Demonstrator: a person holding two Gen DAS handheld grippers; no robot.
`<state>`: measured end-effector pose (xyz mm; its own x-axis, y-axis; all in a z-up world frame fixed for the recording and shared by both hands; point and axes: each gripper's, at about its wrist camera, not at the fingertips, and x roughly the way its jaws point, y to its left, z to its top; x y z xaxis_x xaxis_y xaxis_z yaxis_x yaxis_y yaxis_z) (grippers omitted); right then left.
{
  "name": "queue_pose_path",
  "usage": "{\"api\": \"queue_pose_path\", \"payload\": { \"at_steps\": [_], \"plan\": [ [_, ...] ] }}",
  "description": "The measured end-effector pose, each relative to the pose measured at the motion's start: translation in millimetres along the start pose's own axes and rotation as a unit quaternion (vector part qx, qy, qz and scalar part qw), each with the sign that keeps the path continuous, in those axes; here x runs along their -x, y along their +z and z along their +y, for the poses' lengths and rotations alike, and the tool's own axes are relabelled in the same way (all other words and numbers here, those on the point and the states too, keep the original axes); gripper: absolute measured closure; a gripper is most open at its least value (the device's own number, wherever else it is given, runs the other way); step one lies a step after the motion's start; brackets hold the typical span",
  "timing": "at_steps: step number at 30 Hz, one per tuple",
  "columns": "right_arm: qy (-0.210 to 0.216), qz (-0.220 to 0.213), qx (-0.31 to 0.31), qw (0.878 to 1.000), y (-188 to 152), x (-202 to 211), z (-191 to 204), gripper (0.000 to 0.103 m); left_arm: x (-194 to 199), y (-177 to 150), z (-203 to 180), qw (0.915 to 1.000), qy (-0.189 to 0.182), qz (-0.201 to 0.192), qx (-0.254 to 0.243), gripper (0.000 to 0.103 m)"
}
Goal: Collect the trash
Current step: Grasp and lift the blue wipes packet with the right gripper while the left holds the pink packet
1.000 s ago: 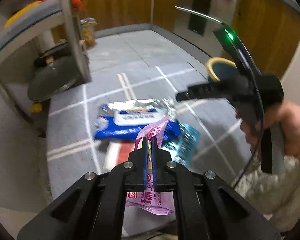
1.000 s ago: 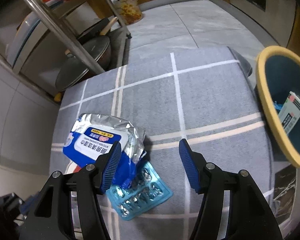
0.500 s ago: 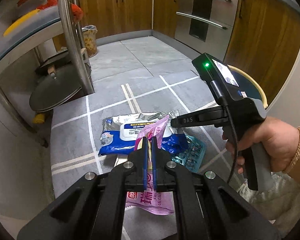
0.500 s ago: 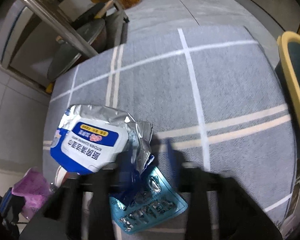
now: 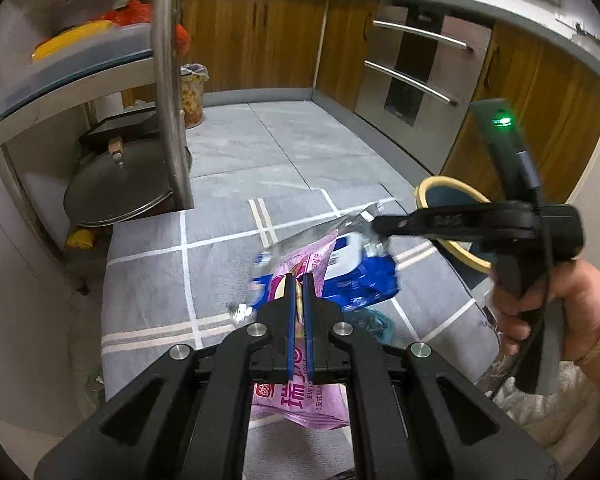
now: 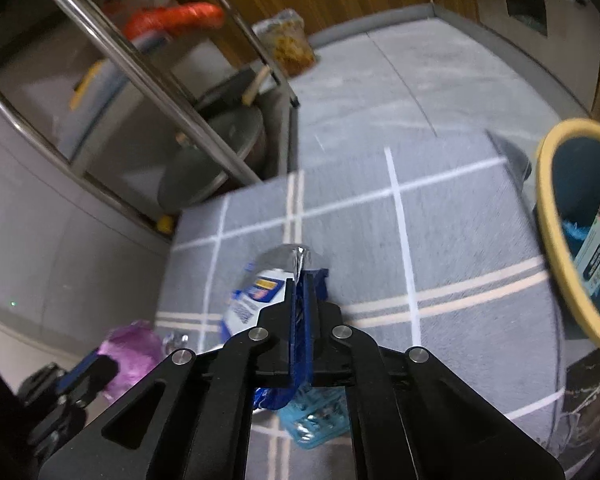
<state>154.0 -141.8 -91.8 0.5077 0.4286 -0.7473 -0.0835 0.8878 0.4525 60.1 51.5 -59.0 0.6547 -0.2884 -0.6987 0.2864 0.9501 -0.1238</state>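
Left hand-held gripper (image 5: 297,292) clamps a pink wrapper (image 5: 300,400). Right hand-held gripper (image 6: 300,300), jaws just closed, pinches a blue-and-silver wipes pack (image 6: 256,296) lifted above the grey rug (image 6: 460,240). Blue bin (image 6: 572,208) stands right of the rug; a blister pack (image 6: 316,420) lies below.
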Motion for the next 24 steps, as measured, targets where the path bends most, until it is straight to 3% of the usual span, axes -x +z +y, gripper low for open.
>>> {"api": "queue_pose_path", "payload": {
  "at_steps": [5, 10, 16, 24],
  "plan": [
    [0.006, -0.042, -0.003, 0.999, 12.0, 32.3, 0.9, 0.099, 8.4, 3.4, 0.4, 0.9999, 0.004, -0.014, 0.008, 0.100],
    [-0.020, -0.069, 0.005, 0.997, 25.1, 68.5, -1.7, 0.100, 11.6, 9.4, -10.4, 0.9998, -0.005, -0.020, 0.001, 0.100],
    [-0.042, -0.101, 0.013, 0.994, 47.4, 125.5, -19.3, 0.100, 17.3, 45.7, -55.2, 0.9973, -0.022, -0.049, -0.050, 0.100],
    [-0.095, -0.119, 0.045, 0.987, 57.9, 193.5, -68.9, 0.100, 7.1, 106.6, -130.6, 0.9875, -0.093, -0.081, -0.099, 0.100]
  ]
}}
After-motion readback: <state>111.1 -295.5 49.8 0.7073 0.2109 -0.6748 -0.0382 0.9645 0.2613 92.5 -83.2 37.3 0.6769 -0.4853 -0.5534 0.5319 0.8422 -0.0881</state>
